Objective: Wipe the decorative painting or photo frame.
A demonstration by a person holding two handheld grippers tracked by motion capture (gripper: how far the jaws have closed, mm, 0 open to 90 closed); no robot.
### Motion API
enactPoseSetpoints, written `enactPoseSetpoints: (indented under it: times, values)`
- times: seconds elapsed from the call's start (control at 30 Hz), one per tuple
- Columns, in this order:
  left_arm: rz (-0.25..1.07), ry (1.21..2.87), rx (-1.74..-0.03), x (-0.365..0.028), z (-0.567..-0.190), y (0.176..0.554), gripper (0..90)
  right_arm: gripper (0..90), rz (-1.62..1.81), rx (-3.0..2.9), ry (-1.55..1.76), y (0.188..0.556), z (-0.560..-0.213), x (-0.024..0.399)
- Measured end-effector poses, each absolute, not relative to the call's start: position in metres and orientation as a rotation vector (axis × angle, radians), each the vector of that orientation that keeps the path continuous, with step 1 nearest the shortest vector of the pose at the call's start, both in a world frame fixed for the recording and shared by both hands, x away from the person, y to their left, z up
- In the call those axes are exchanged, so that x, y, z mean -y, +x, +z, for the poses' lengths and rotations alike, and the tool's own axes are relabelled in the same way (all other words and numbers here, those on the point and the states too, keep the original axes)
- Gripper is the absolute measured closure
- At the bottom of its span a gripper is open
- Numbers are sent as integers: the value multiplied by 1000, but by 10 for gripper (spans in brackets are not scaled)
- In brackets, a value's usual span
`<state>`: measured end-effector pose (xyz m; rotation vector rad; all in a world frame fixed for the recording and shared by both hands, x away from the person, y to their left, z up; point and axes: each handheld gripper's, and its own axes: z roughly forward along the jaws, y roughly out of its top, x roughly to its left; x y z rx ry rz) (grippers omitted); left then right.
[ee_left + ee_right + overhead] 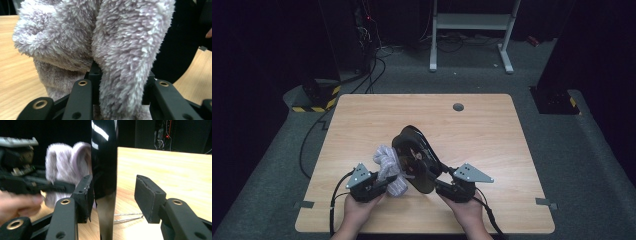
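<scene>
A glossy black shoe (414, 157) stands tilted on its side at the middle of the wooden table (362, 115). Against its left side is a fluffy lilac cloth (388, 160). My left gripper (387, 182) is shut on that cloth (125, 37), whose pile bulges up between the jaws of the left gripper (120, 75); the shoe (180, 45) is dark behind it. My right gripper (443, 182) sits at the shoe's near right end. In the right gripper view the shoe's thin edge (103, 157) stands between the jaws of the right gripper (113, 192): the left pad lies close to it, the right pad is well clear.
A grey grommet (458, 106) is set in the table's far side. Tape marks (304, 204) sit at the front corners. A white frame stand (472, 22) and cables (312, 135) are on the floor beyond. A hand (15, 205) holds the left gripper (37, 186).
</scene>
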<state>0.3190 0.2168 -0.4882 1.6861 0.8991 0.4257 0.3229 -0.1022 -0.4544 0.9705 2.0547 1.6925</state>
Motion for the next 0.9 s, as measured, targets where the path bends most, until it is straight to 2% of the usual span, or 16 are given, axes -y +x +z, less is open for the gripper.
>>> enactPoseSetpoints:
  times: [0.33, 0.5, 0.9]
  values:
    - [474, 1582, -981, -250, -480, 320, 650, 645, 1648, -2138, 948, 331, -473, 85]
    - [487, 1564, -999, -259, -479, 319, 650, 797, 1651, -2152, 936, 334, -476, 81]
    - [510, 1532, -1041, -274, -480, 321, 648, 810, 1696, -2124, 884, 322, -473, 78]
